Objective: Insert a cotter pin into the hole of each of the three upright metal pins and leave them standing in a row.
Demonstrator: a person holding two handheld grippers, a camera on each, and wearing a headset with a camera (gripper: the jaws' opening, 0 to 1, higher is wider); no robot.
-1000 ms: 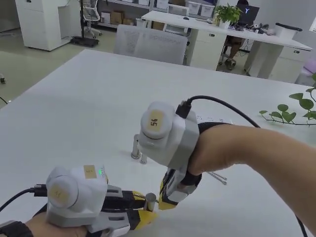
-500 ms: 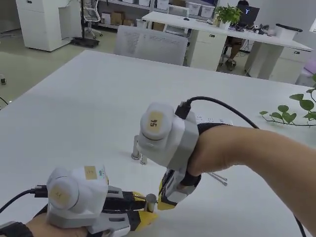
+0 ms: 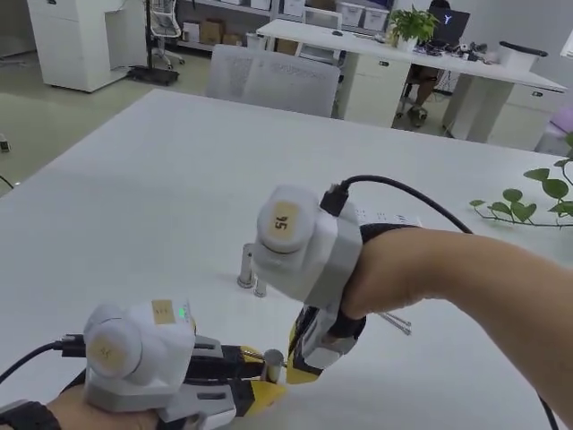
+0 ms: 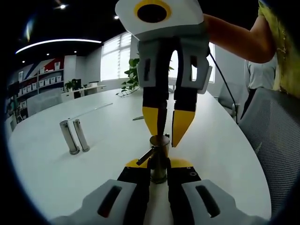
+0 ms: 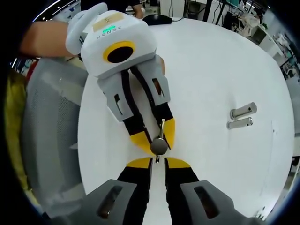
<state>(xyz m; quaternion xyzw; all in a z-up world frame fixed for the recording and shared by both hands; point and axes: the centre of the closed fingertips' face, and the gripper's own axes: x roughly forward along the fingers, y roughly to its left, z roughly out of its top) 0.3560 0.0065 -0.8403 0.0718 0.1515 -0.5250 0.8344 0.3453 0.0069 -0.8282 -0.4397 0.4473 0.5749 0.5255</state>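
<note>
Little differs from a second ago: both grippers stay where they were, meeting over the near edge of the white table, and nothing on it has shifted. The left gripper lies low with its jaws clamped on the sides of an upright metal pin. The right gripper points down at that pin's head, tips just beside it, jaws closed to a thin slit. A cotter pin runs through the pin's hole, one end poking out toward the left gripper, the other seemingly pinched in the slit. Two more metal pins stand side by side farther back, well apart.
</note>
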